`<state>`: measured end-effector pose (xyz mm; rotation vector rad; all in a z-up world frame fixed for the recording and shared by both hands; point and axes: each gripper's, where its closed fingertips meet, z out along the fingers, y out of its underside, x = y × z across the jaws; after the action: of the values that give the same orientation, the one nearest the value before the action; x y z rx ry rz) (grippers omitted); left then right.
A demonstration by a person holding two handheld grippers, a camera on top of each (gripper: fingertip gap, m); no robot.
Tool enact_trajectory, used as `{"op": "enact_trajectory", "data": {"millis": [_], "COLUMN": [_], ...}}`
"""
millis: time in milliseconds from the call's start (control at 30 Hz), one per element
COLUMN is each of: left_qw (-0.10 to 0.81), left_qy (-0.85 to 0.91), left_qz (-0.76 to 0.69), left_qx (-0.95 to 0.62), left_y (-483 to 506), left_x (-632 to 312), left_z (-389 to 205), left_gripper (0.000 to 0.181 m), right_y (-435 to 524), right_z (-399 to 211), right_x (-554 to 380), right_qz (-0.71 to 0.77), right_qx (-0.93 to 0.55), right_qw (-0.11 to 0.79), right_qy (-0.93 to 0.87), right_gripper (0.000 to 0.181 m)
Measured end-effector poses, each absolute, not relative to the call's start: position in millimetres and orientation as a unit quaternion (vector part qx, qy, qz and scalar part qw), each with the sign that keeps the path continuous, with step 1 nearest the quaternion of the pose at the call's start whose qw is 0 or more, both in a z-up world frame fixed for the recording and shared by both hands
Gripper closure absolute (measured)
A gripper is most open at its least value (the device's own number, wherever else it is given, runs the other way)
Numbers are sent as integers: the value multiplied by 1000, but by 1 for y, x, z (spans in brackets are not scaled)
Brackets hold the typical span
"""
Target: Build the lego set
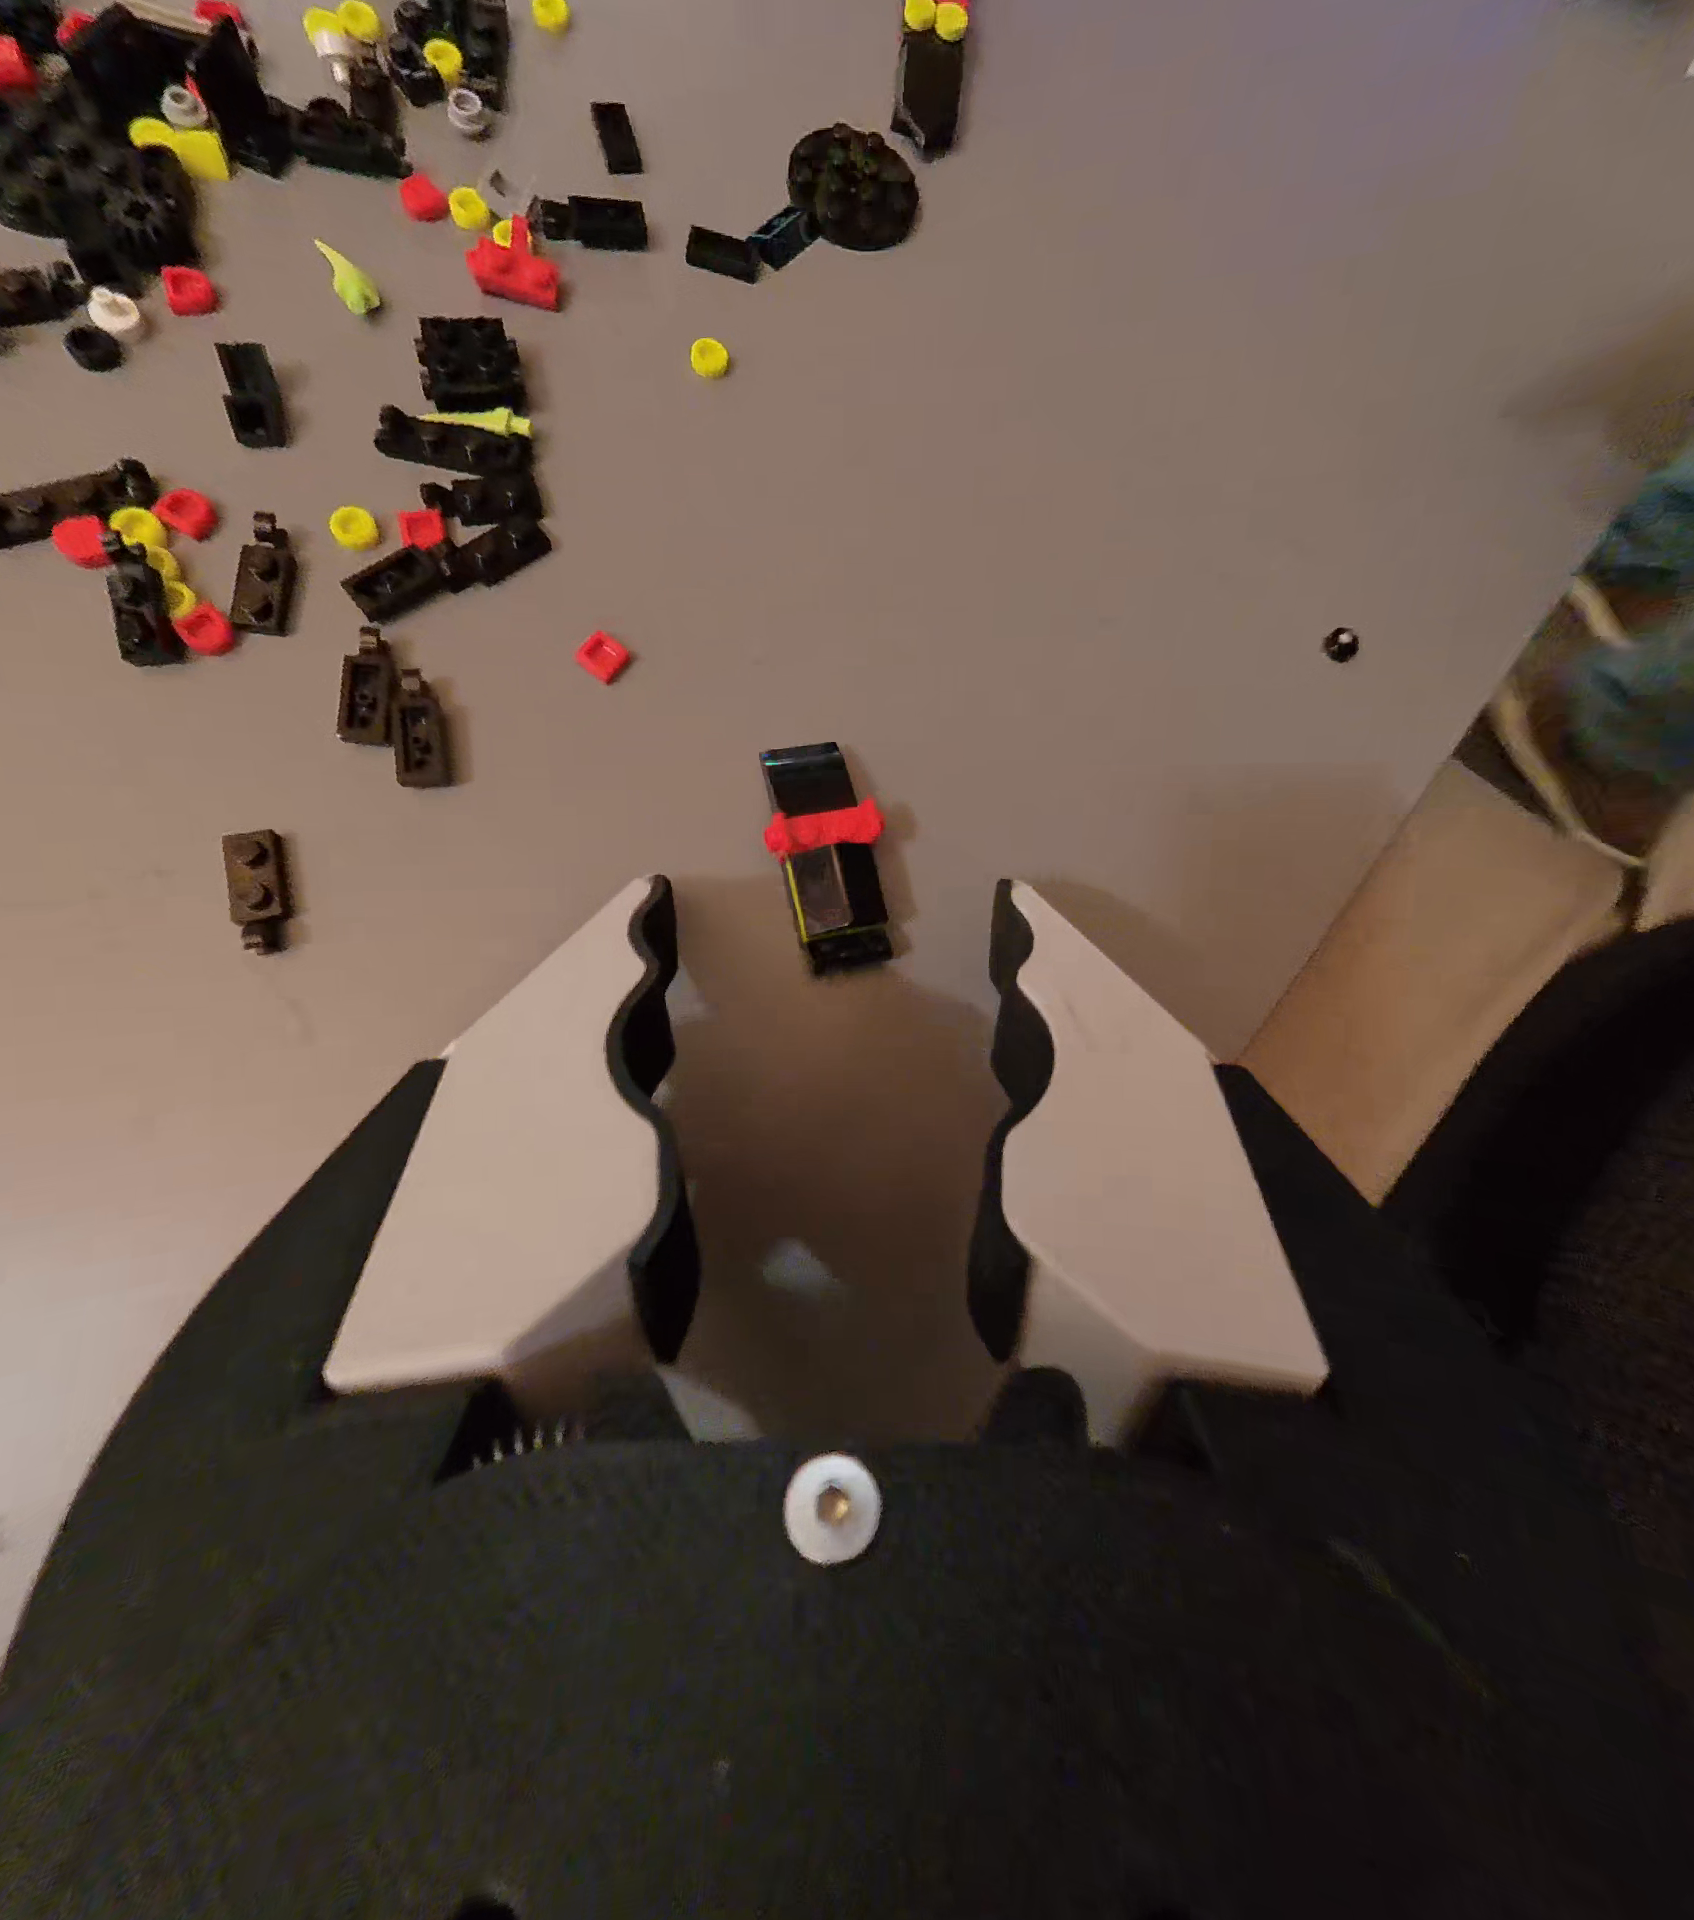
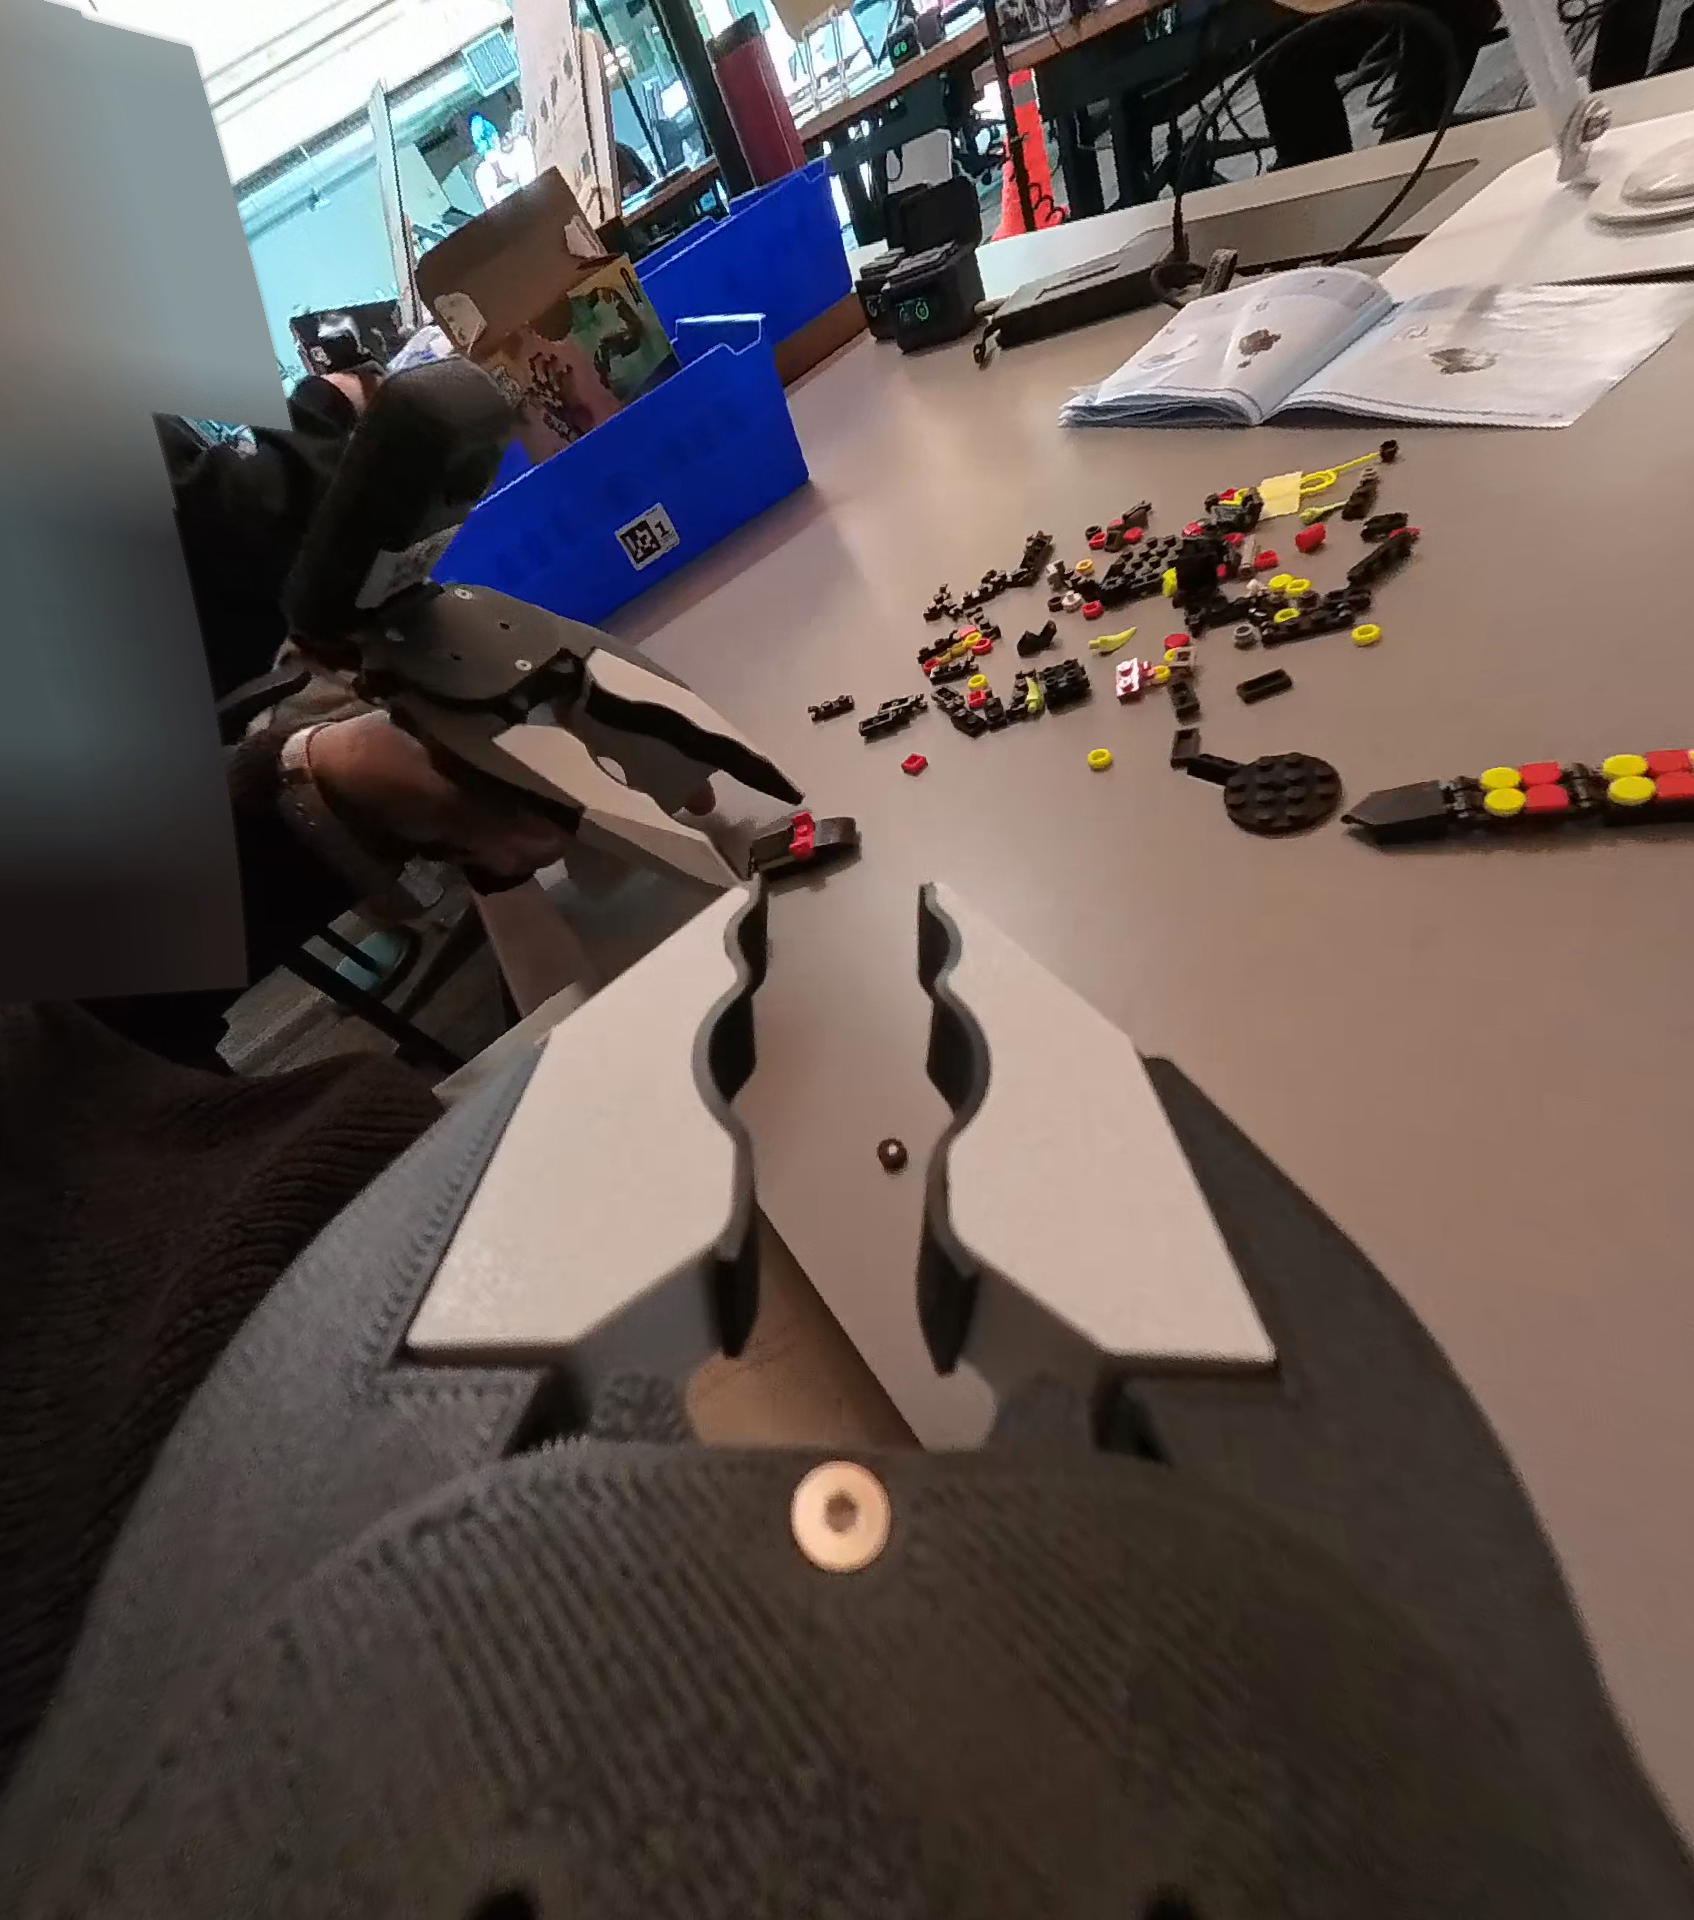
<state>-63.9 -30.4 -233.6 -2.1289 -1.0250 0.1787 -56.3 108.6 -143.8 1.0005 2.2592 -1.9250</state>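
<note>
Both grippers hover empty over the grey table (image 1: 1082, 468), brick pieces strewn beyond.

The left gripper (image 1: 832, 894) has its fingers spread, the small black-and-red build (image 1: 825, 847) lying on the table just past its tips. The right gripper (image 2: 841, 902) is likewise spread, holding nothing. Loose bricks (image 2: 1165, 623) lie well apart, a long strip (image 2: 1591, 787) beside them. A blue bin (image 2: 635, 488) carries a square marker label; an open booklet (image 2: 1362, 348) is too blurred to read.
</note>
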Motion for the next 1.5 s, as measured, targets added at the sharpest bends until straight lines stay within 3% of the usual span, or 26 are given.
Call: {"op": "enact_trajectory", "data": {"millis": [100,233,300,500,733,1033,1233,1500], "left_qw": [326,327,332,379,525,534,531,533], "left_qy": [-363,-346,-347,-390,-521,-510,-501,-496], "left_qz": [144,151,154,107,-124,-155,-163,-179], "left_qx": [-861,-866,-864,-832,-662,-656,-663,-662], "left_y": [-37,-33,-34,-26,3,36,43,44], "left_x": [-68,-66,-68,-69,-65,-49,-48,-49], "left_z": [-243,-243,-242,-232,-201,-204,-208,-210], "left_gripper": [128,146,167,167,168,168,168,168], "right_y": [108,109,109,109,126,106,101,97], "right_z": [-145,-146,-146,-147,-194,-223,-230,-239], "right_x": [-56,-56,-56,-55,-56,-30,-20,-26], "right_qz": [-614,-613,-613,-607,-455,-358,-393,-383], "right_qx": [323,326,326,322,318,296,334,333], "right_qw": [11,16,17,12,-69,-135,-82,-70], "right_qy": [721,719,720,726,829,876,853,858], "right_gripper": [154,154,154,154,158,158,176,167]}}
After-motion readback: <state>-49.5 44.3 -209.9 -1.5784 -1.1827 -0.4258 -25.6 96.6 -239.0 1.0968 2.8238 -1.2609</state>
